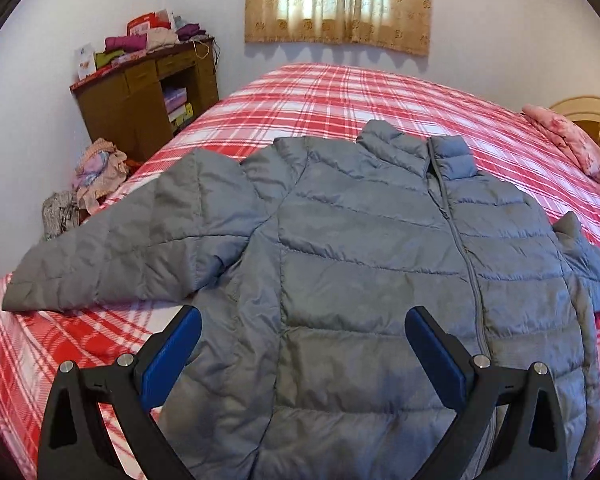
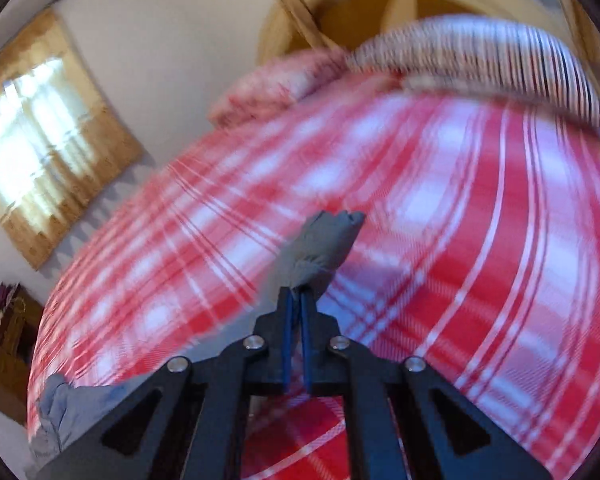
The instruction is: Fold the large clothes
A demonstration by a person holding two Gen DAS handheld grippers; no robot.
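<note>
Pinching jacket (image 2: 320, 248) sleeve, right tool (image 2: 296, 300), bed (image 2: 460, 240) edge

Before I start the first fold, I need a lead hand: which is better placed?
Right, probably: its tongs already pinch a jacket sleeve; the left tongs hang open, empty.

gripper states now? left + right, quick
Left gripper: open, above the grey quilted puffer jacket, holding nothing.
Right gripper: shut on a grey jacket sleeve end.
</note>
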